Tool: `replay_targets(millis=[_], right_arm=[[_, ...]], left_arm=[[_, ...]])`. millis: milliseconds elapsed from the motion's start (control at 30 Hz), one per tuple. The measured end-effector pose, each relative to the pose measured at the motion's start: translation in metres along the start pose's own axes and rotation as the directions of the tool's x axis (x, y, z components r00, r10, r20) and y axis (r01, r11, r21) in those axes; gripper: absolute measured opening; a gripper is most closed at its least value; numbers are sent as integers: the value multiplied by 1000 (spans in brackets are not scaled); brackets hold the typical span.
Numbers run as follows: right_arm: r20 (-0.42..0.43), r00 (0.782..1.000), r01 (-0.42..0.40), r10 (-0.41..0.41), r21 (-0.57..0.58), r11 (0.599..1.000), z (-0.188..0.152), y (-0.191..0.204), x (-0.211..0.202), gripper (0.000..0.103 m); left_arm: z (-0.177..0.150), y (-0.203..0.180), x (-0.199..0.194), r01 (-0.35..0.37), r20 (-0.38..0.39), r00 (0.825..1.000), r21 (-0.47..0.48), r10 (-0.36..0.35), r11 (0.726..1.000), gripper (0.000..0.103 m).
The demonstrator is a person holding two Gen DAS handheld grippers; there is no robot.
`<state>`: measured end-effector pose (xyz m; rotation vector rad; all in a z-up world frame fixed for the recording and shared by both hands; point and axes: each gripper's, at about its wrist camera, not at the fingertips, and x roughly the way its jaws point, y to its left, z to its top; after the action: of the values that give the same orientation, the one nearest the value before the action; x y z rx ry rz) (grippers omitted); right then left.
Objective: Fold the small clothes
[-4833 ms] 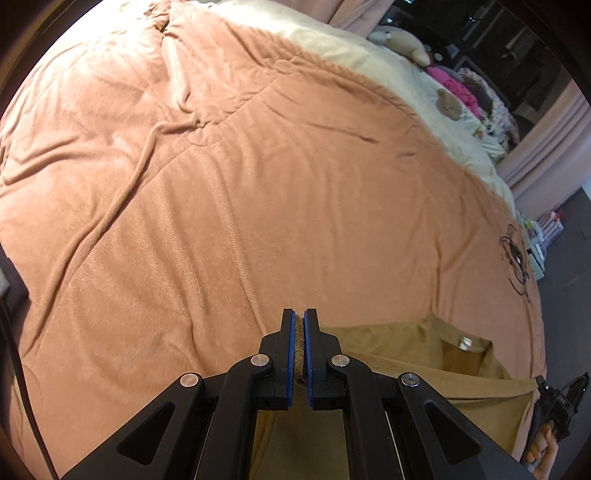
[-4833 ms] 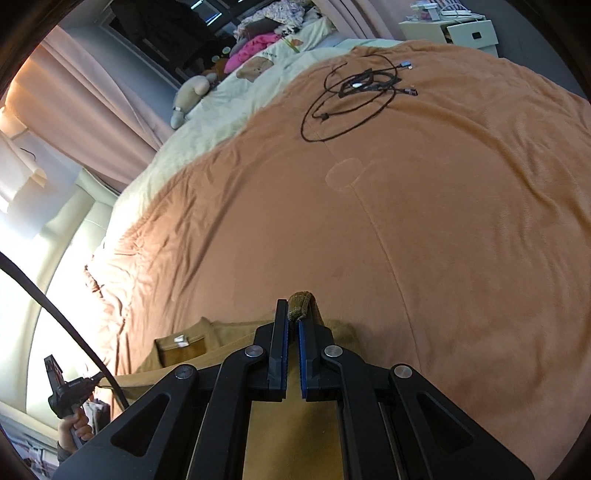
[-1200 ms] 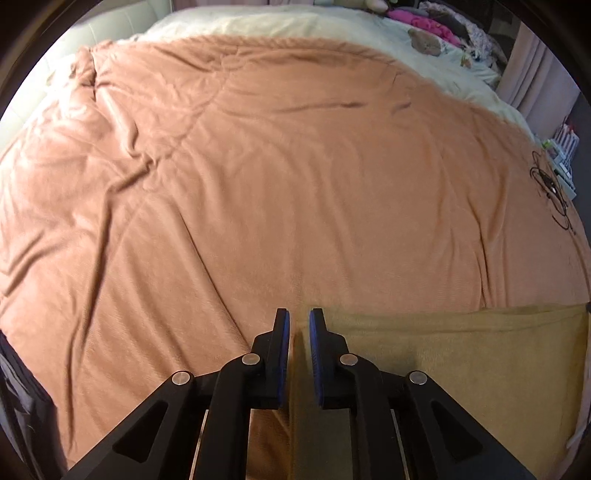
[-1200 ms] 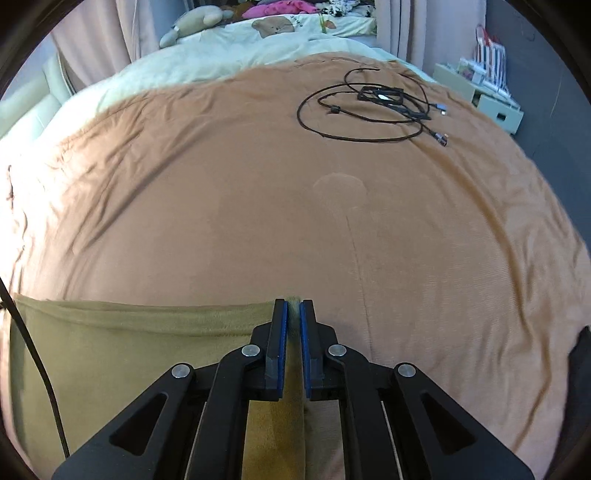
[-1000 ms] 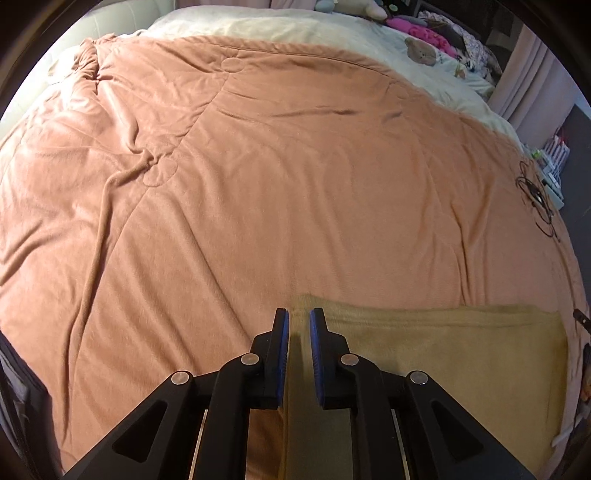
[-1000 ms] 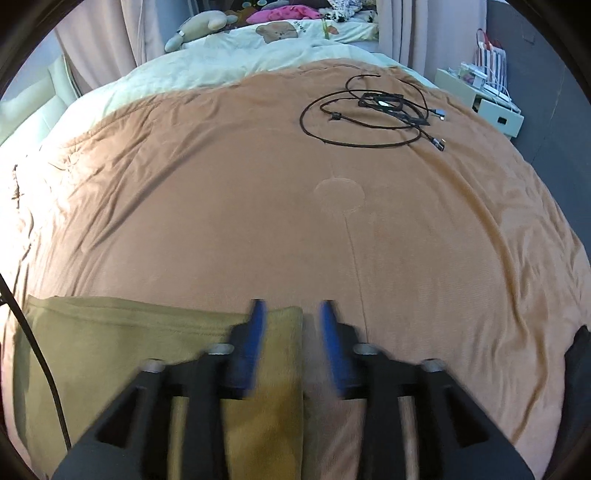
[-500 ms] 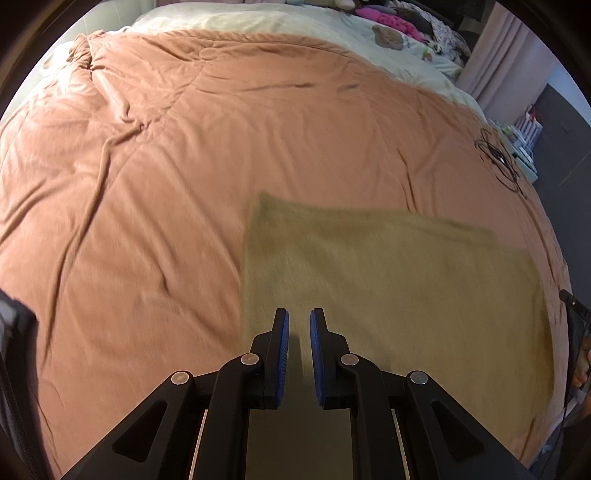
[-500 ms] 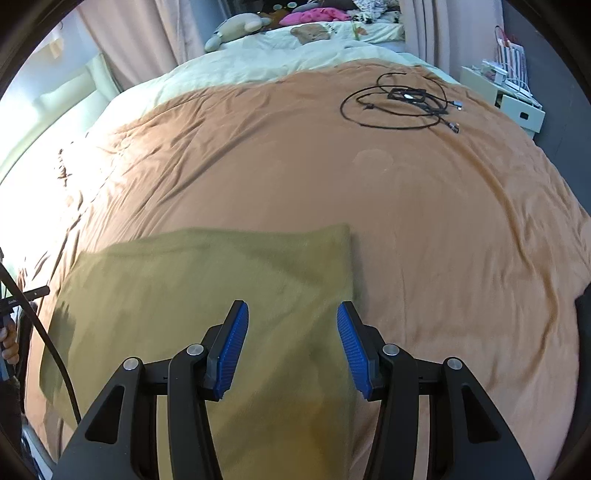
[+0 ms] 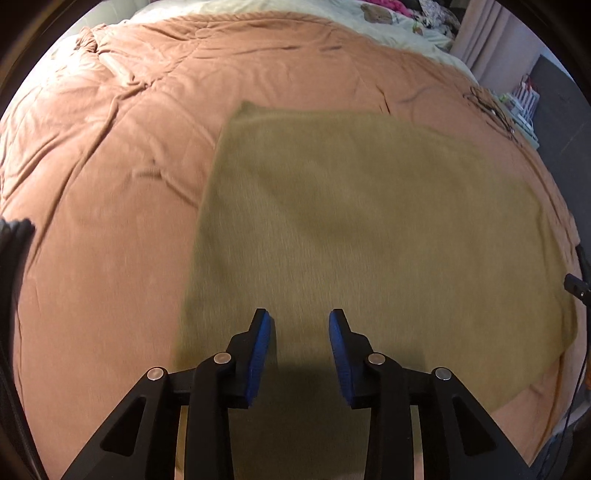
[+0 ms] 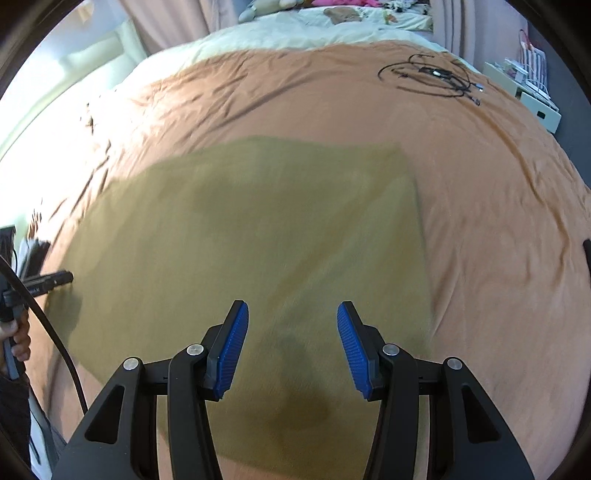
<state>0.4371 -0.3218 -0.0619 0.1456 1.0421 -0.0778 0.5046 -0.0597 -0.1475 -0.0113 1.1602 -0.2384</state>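
An olive-brown garment (image 9: 369, 221) lies flat as a folded rectangle on the orange-brown bedspread (image 9: 110, 166). It also shows in the right wrist view (image 10: 258, 229). My left gripper (image 9: 300, 325) is open and empty, held above the garment's near edge toward its left side. My right gripper (image 10: 291, 317) is open and empty, held above the garment's near part toward its right side. The left gripper's tip shows at the left edge of the right wrist view (image 10: 48, 280).
A tangle of black cable (image 10: 432, 77) lies on the far right of the bedspread (image 10: 498, 221). Cream bedding with soft toys (image 10: 332, 22) lies at the head of the bed. A white bedside unit (image 10: 528, 96) stands to the right.
Both grippers let go of the garment and opened, the right first, the left just now. Both pulled back toward me, so the whole folded garment lies flat in view.
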Motion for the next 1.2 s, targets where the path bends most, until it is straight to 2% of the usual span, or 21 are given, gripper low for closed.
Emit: replay_targets(millis=[100,267,467,767,833,933,1067,1133,1200], right_arm=[[-22,1000,19,-19,15,1000,-17,2,1,48],[-9,998,69,-69,13,998,-39,6,-7,48],[-17,995,97,-97,40,994,-65,10,-17,48],[8,1000,4,-6,213,977,-102,-7,-45,48],[5,1000,-24,23,254,967,-107,-15,-49,48],[26,994,-108,106,337,935,-113,-33,-54,48],[83,976,-216,201,453,865,-124,-61,-59,48],[114,962,-270,247,502,822,-128,-70,-58,48],[128,955,-294,267,526,798,-134,-74,-55,48]], left_arm=[[-19,0,-7,-20,21,1000,-1,20,1000,40],[-40,-2,-17,-55,48,997,13,54,998,42],[-60,19,-23,-20,43,999,-96,24,995,42],[-84,56,-43,53,69,997,-229,-38,972,42],[-87,62,-50,45,72,997,-249,-27,967,42],[-91,75,-59,102,105,992,-306,-73,947,42],[-93,90,-59,171,110,984,-372,-140,912,42],[-94,97,-57,221,116,975,-408,-190,886,42],[-95,100,-53,264,127,964,-436,-232,860,42]])
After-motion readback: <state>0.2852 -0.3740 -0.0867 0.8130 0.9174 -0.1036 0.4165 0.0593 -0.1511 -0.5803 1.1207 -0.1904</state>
